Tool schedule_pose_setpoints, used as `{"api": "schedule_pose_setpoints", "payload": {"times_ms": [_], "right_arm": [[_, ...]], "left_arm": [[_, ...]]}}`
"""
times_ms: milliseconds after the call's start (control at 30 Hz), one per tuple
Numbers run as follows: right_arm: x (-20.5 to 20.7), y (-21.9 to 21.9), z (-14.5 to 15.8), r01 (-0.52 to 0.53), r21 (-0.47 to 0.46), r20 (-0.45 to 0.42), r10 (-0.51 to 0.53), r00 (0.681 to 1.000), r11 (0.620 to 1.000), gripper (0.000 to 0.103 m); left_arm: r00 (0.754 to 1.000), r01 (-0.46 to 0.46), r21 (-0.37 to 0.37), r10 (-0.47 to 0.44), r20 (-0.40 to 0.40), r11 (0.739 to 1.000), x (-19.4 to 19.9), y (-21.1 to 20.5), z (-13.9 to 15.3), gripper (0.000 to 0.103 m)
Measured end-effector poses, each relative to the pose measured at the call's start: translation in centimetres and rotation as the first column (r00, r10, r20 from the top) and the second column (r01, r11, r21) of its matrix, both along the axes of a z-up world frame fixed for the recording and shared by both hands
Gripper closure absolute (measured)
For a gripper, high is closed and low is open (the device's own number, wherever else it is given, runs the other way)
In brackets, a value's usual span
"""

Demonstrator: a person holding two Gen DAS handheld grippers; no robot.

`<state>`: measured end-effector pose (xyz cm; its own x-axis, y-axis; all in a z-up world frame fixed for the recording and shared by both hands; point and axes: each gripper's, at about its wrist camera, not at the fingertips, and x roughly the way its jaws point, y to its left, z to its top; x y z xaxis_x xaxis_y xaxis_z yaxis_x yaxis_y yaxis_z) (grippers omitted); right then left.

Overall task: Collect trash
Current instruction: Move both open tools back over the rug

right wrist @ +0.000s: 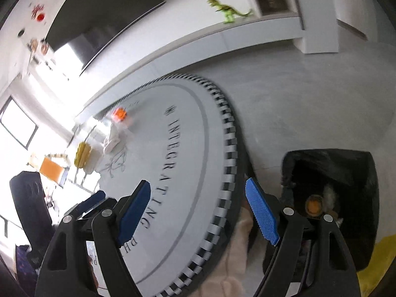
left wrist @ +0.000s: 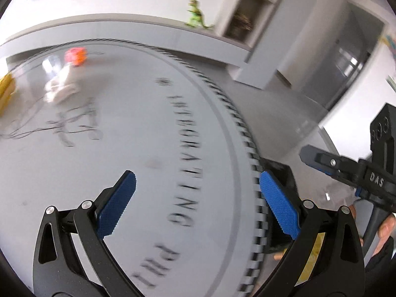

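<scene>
With both your left tool [left wrist: 198,193] and right tool [right wrist: 198,204] spread and empty, the crumpled tissue [left wrist: 60,85] far across the counter [left wrist: 148,123] could be shoved away if you rush.

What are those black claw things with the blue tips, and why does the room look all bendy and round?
Those claws are grabbers that a person holds, one in each hand. Each has a tiny camera looking out between its two fingers, and its lens bends everything round. One picture is from the left gripper, the other from the right gripper. Both are open and hold nothing. You can even spot the right grabber from the left camera.

Below them is a round white table with black letters. On its far side lie crumpled white paper and something orange, likely trash. Beside the table, on the floor, stands a black bin with some scraps already inside. A green toy dinosaur stands on the shelf behind.
</scene>
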<state>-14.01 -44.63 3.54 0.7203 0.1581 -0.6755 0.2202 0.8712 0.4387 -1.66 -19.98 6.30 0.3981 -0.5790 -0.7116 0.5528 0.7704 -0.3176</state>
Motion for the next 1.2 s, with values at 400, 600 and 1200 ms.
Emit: {"api": "schedule_pose_setpoints", "payload": {"times_ms": [400,600,1200], "right_arm": [[8.9,8.3,-0.4,-0.174,-0.042,-0.041,0.172,0.984,0.984,0.023],[14.7,13.6,0.0,-0.262,-0.111,-0.048,0.258,0.965,0.959,0.024],[29.4,25.4,-1.9,-0.398,-0.405,-0.193,0.348,0.917,0.823,0.031]], "left_arm": [[0.980,-0.198,-0.001,0.198,-0.017,0.980,5.4,9.3,-1.0,0.006],[0.958,-0.285,0.037,0.285,0.003,0.958,7.9,13.9,-1.4,0.006],[0.901,-0.434,0.156,0.430,0.063,0.887,15.4,22.2,-2.3,0.006]]}}
